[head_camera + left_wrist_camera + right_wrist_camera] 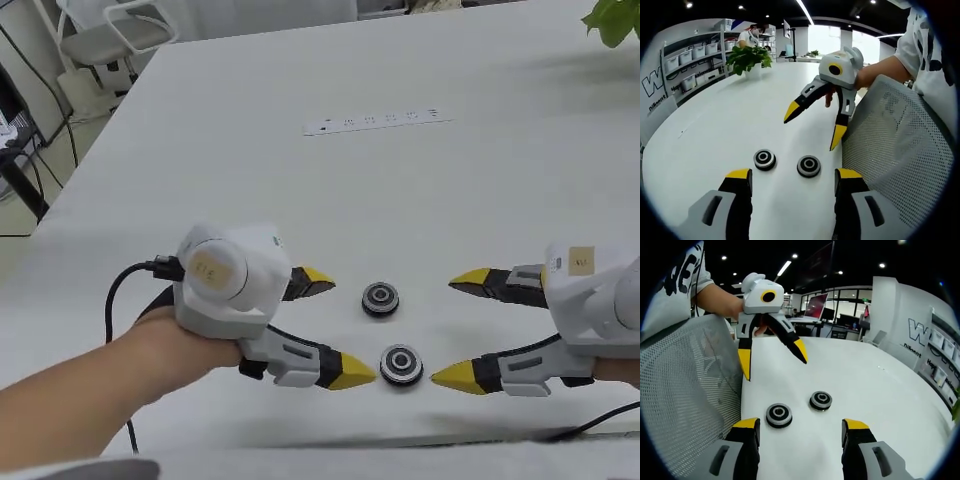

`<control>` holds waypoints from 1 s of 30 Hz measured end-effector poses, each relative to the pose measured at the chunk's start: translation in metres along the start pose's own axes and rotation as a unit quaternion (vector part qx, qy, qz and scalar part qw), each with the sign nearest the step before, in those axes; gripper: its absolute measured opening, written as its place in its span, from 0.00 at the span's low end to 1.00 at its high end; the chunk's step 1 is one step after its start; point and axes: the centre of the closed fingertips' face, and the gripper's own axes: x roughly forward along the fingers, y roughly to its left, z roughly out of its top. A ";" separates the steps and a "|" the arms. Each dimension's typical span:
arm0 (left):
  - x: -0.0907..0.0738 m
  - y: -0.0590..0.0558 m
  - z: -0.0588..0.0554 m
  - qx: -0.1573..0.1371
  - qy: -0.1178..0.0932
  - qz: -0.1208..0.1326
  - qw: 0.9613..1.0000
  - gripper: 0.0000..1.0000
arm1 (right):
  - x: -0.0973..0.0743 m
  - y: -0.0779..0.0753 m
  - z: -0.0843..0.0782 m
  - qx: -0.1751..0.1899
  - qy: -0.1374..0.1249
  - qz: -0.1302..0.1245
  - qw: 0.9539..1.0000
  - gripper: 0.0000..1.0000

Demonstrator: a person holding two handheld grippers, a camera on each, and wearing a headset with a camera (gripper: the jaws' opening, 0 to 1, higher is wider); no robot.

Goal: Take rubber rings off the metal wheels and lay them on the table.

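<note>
The near wheel and the far wheel lie close together on the tabletop, each seemingly with its dark rubber ring on. The left tool and the right tool flank them, jaws spread wide, holding nothing. This looks like the approach; next, one tool would likely steady a wheel while the other pinches its ring

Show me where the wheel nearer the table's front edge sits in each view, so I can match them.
Head view: near wheel, low centre, between two yellow jaw tips.
Left gripper view: right one of the pair, nearer the mesh chair.
Right gripper view: left one of the pair.
Shared landmark: the far wheel beside it.
</note>
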 end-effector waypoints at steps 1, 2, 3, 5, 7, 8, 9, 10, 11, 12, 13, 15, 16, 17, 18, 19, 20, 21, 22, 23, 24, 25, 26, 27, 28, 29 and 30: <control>0.001 -0.001 0.000 0.001 0.000 -0.001 1.000 0.63 | 0.000 0.000 0.000 0.000 0.000 0.001 1.000 0.63; 0.002 -0.002 0.001 0.003 0.000 -0.004 1.000 0.62 | 0.001 0.001 -0.001 -0.001 0.000 0.002 1.000 0.63; 0.003 -0.002 0.001 0.004 -0.001 -0.005 1.000 0.61 | 0.001 0.001 -0.001 -0.001 0.001 0.002 1.000 0.62; 0.005 -0.004 0.001 0.006 -0.001 -0.008 1.000 0.59 | 0.002 0.001 -0.002 0.000 0.001 0.004 1.000 0.61; 0.006 -0.006 0.001 0.007 -0.001 -0.012 1.000 0.57 | 0.004 0.003 -0.003 0.001 0.000 0.007 1.000 0.59; 0.008 -0.007 0.001 0.008 -0.001 -0.014 1.000 0.56 | 0.004 0.004 -0.003 0.001 0.001 0.009 1.000 0.58; 0.008 -0.008 0.001 0.009 0.000 -0.015 1.000 0.56 | 0.005 0.005 -0.003 0.000 0.001 0.010 1.000 0.58; 0.010 -0.009 0.000 0.010 0.002 -0.017 1.000 0.55 | 0.005 0.005 -0.004 0.000 0.001 0.011 1.000 0.57; 0.010 -0.009 0.000 0.011 0.003 -0.018 1.000 0.54 | 0.006 0.006 -0.005 0.001 0.001 0.013 1.000 0.57; 0.012 -0.010 -0.001 0.012 0.004 -0.019 1.000 0.53 | 0.007 0.006 -0.005 0.002 0.000 0.014 1.000 0.56; 0.013 -0.011 -0.001 0.013 0.004 -0.021 1.000 0.52 | 0.007 0.007 -0.006 0.003 0.000 0.014 1.000 0.55; 0.015 -0.012 -0.002 0.013 0.006 -0.023 1.000 0.50 | 0.009 0.008 -0.006 0.003 0.000 0.019 1.000 0.53; 0.016 -0.013 -0.002 0.015 0.007 -0.025 1.000 0.49 | 0.010 0.009 -0.007 0.001 -0.001 0.021 1.000 0.52; 0.017 -0.014 -0.002 0.015 0.007 -0.026 1.000 0.49 | 0.011 0.010 -0.007 0.001 -0.001 0.021 1.000 0.51; 0.018 -0.015 -0.002 0.016 0.008 -0.027 0.999 0.48 | 0.012 0.010 -0.007 0.001 -0.001 0.022 1.000 0.50; 0.019 -0.015 -0.003 0.017 0.009 -0.029 0.999 0.47 | 0.014 0.009 -0.009 0.001 -0.001 0.024 1.000 0.48; 0.020 -0.016 -0.003 0.017 0.008 -0.029 0.999 0.46 | 0.016 0.008 -0.011 0.001 0.000 0.026 1.000 0.47; 0.022 -0.016 -0.003 0.017 0.009 -0.031 0.999 0.45 | 0.017 0.008 -0.012 0.001 0.000 0.029 1.000 0.47; 0.023 -0.017 -0.003 0.018 0.010 -0.033 0.999 0.44 | 0.018 0.008 -0.014 0.000 0.001 0.032 0.999 0.45; 0.024 -0.017 -0.003 0.020 0.010 -0.034 0.999 0.43 | 0.019 0.008 -0.016 -0.001 0.002 0.034 0.999 0.45; 0.025 -0.017 -0.003 0.022 0.011 -0.035 0.999 0.42 | 0.020 0.008 -0.018 -0.002 0.004 0.037 0.999 0.44; 0.026 -0.018 -0.003 0.023 0.012 -0.036 0.999 0.41 | 0.020 0.009 -0.019 -0.003 0.004 0.039 0.999 0.43; 0.026 -0.019 -0.003 0.024 0.013 -0.038 0.999 0.40 | 0.020 0.009 -0.020 -0.003 0.004 0.040 0.999 0.42; 0.028 -0.020 -0.004 0.026 0.014 -0.040 0.999 0.39 | 0.021 0.009 -0.021 -0.002 0.005 0.042 0.999 0.42; 0.029 -0.020 -0.005 0.028 0.015 -0.042 0.999 0.39 | 0.021 0.009 -0.022 -0.002 0.005 0.042 0.999 0.41; 0.030 -0.021 -0.005 0.028 0.016 -0.043 0.999 0.38 | 0.022 0.008 -0.022 -0.001 0.005 0.043 0.999 0.41; 0.032 -0.022 -0.005 0.029 0.017 -0.046 0.998 0.37 | 0.022 0.009 -0.022 0.000 0.005 0.044 0.999 0.40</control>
